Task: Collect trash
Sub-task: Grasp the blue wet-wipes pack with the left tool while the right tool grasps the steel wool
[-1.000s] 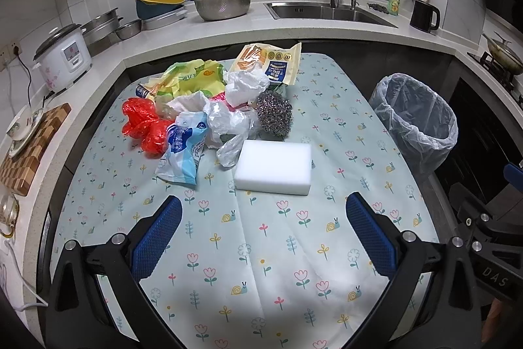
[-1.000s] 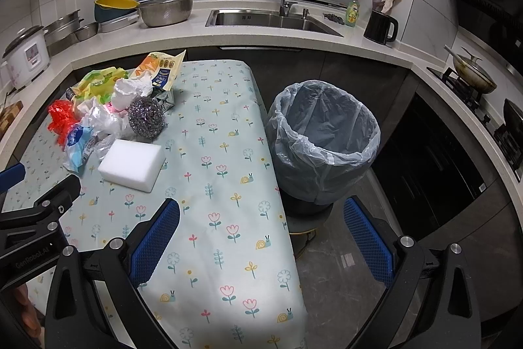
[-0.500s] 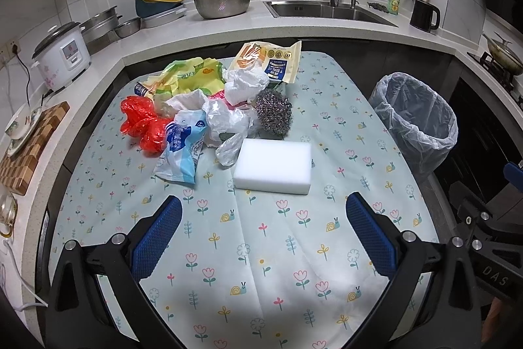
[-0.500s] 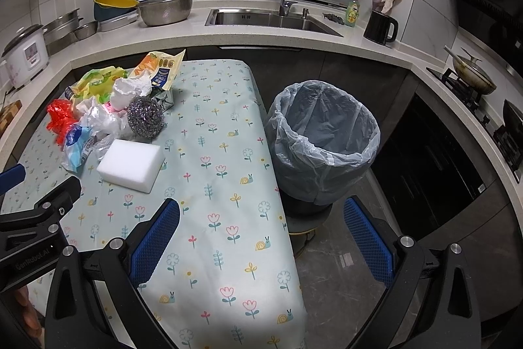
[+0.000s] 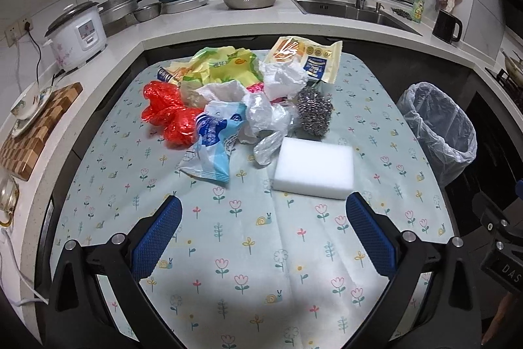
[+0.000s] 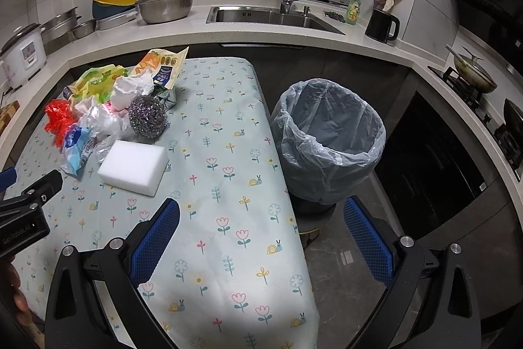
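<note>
Trash [image 5: 228, 107] lies heaped at the left view's centre, on the flowered cloth [image 5: 248, 237]; sponge [image 5: 314, 168] just below it, scourer [image 5: 315, 116] touching the heap's right edge; lined bin [image 6: 330, 139] mid-right in the right view, beside the table; left gripper [image 5: 263, 237] and right gripper [image 6: 260, 241] both spread wide, holding nothing.

Red bag [image 5: 170, 113], white sponge [image 5: 313, 167], flower-and-snail-patterned pale green tablecloth [image 5: 248, 251].
</note>
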Available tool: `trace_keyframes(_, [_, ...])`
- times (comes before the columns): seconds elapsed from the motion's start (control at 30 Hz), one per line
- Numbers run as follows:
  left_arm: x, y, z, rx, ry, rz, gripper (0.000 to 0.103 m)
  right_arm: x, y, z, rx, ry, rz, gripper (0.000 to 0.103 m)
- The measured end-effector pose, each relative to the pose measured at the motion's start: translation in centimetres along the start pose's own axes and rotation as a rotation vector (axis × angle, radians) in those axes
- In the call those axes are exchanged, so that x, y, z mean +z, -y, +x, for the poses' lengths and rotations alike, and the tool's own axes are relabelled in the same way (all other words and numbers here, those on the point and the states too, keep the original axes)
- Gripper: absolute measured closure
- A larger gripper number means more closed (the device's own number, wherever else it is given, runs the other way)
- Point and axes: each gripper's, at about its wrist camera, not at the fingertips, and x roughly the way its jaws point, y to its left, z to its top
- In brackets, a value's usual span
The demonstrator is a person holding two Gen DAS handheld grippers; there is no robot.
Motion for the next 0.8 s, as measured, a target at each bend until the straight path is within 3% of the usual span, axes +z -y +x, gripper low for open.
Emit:
trace_keyframes(0.43, [2.1, -8.3, 5.4, 0.053, -0.051, -0.077, 0.007, 2.5, -6.6, 4.1, 0.065, -0.024, -0.03, 0.007])
trace_keyframes(0.8, [4.3, -9.7, 11.9, -0.014, -0.128, -0.086, 0.007, 5.3, -11.3, 9.9, 0.087, -0.066, -0.049, 0.007])
